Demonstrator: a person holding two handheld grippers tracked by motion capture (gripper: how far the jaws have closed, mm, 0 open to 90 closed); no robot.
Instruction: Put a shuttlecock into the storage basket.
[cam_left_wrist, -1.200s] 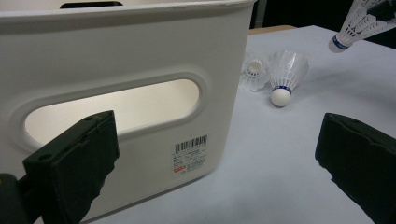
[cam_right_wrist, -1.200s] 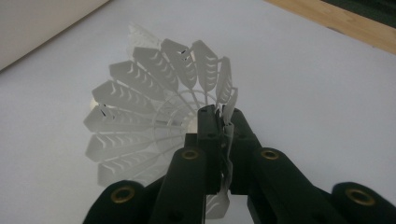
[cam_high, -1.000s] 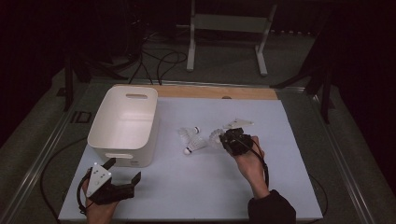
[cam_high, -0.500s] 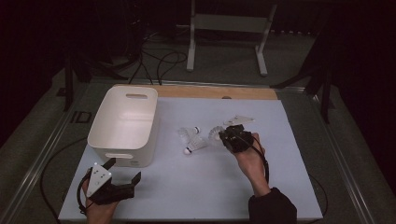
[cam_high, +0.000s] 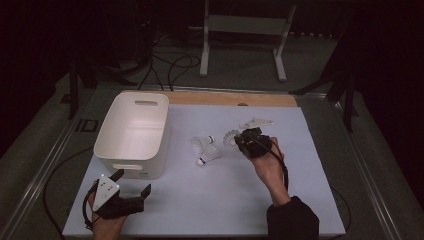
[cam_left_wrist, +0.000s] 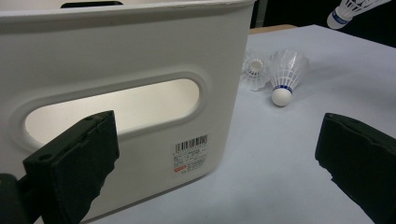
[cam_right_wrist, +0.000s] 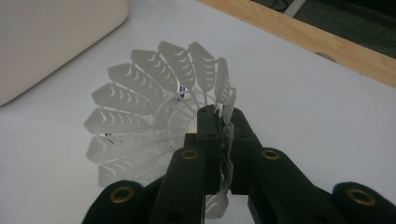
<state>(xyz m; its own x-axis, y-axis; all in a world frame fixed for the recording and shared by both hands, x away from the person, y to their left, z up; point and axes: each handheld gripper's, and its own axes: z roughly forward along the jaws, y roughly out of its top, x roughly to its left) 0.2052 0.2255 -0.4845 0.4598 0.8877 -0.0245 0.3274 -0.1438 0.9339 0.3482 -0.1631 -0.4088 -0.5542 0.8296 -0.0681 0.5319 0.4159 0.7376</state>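
Observation:
My right gripper (cam_high: 244, 140) is right of the table's middle, shut on the skirt edge of a white plastic shuttlecock (cam_high: 231, 137). In the right gripper view its jaws (cam_right_wrist: 219, 126) pinch the rim of that shuttlecock (cam_right_wrist: 140, 116), whose skirt fans out to the left. Two more shuttlecocks (cam_high: 202, 143) (cam_high: 209, 156) lie together on the white tabletop, just left of the held one. My left gripper (cam_high: 133, 181) rests open at the front left, close to the near wall of the white bin (cam_high: 107, 131). From the left gripper view, the bin's handle slot (cam_left_wrist: 116, 107) is right ahead.
A wooden strip (cam_high: 230, 98) runs along the table's far edge. Beyond it stand a metal frame (cam_high: 245, 30) and cables on the floor. The bin's inside looks bare. Open tabletop (cam_high: 215, 200) lies between my two hands.
The right gripper has shifted very slightly away with the shuttlecock still pinched. The left gripper has not moved.

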